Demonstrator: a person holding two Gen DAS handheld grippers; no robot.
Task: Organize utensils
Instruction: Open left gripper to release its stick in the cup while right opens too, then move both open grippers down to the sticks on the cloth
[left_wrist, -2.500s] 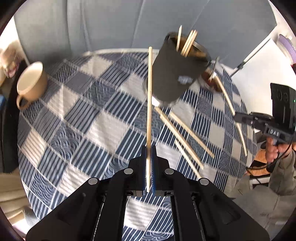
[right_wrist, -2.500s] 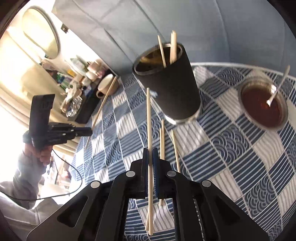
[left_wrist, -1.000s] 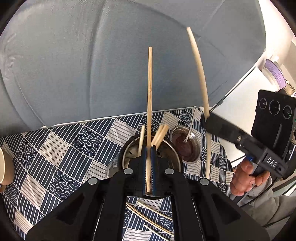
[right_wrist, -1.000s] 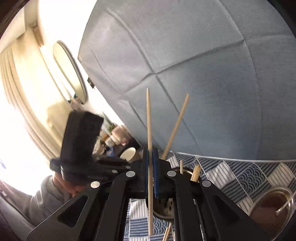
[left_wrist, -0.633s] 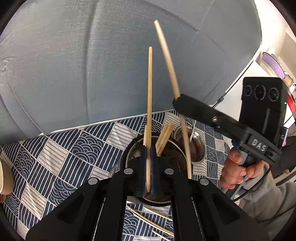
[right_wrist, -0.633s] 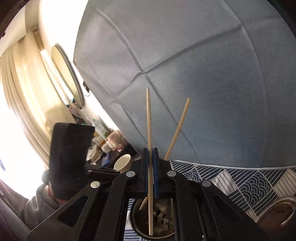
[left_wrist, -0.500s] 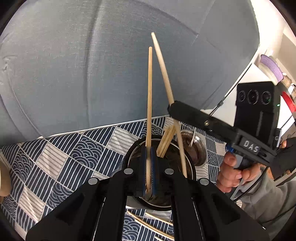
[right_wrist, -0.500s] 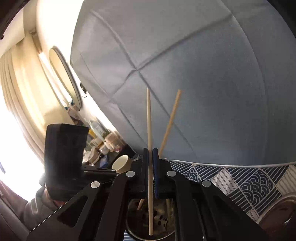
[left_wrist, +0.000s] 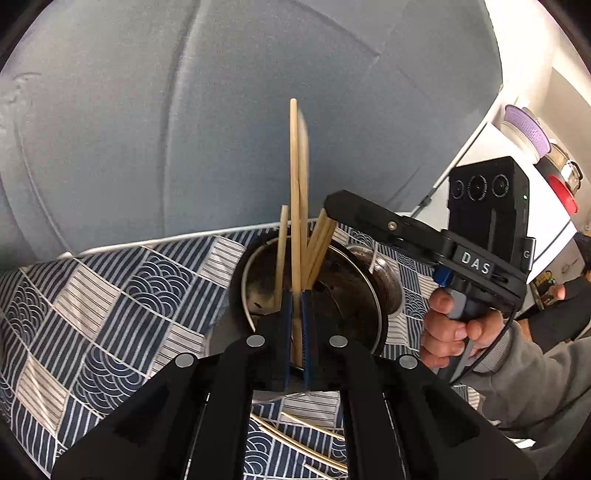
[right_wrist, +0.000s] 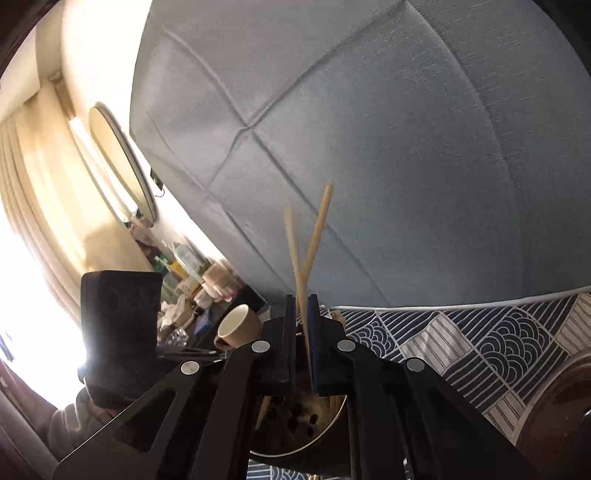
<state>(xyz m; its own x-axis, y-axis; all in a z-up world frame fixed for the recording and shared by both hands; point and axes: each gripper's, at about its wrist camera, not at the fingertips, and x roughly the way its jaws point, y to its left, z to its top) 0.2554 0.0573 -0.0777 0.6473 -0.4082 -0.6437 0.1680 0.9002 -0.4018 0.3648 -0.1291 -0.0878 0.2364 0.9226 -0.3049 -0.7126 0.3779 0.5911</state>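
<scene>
Both grippers hover over the black metal utensil holder (left_wrist: 354, 295), which holds several wooden chopsticks (left_wrist: 319, 247). My left gripper (left_wrist: 294, 314) has its pads slightly apart around an upright chopstick (left_wrist: 293, 184) that stands between them into the holder. My right gripper (right_wrist: 302, 325) also has its pads parted; a blurred chopstick (right_wrist: 293, 240) slants between them above the holder (right_wrist: 299, 432), crossing the left one's chopstick (right_wrist: 317, 229). The right gripper also shows in the left wrist view (left_wrist: 332, 203).
The table wears a navy and white patterned cloth (left_wrist: 110, 288). A bowl of brown liquid (left_wrist: 384, 273) with a spoon sits right behind the holder. Loose chopsticks (left_wrist: 303, 443) lie on the cloth in front. A beige mug (right_wrist: 236, 325) stands at the left.
Both grippers came over the holder and lowered. Their pads have parted and both chopsticks are sliding down into the holder; the right one is blurred in motion.
</scene>
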